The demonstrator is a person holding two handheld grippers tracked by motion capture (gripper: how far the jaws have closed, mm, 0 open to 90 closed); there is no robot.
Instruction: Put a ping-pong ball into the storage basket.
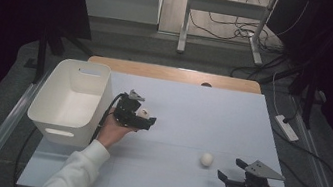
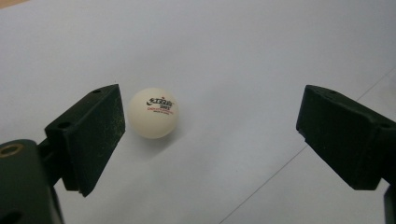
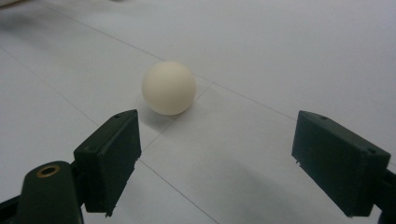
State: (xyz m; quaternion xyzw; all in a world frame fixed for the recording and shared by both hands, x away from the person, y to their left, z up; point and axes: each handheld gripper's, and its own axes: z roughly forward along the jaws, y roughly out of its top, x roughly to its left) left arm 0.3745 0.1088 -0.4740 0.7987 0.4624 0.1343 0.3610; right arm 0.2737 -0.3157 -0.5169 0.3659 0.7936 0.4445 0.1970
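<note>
On table sheet [image 1: 185,122]: two table-tennis balls. Printed ball [image 2: 153,113] beside left gripper [image 2: 210,135], spread. Plain ball [image 3: 168,87] at 10 o'clock of right gripper [image 3: 217,158], spread. Risk: nudging rolls either away.

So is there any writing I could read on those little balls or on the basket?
Ball by the left gripper: a black logo with small red print under it, both too blurred to read.
Ball ahead of the right gripper: no print on the side shown.
Basket: none visible.
</note>
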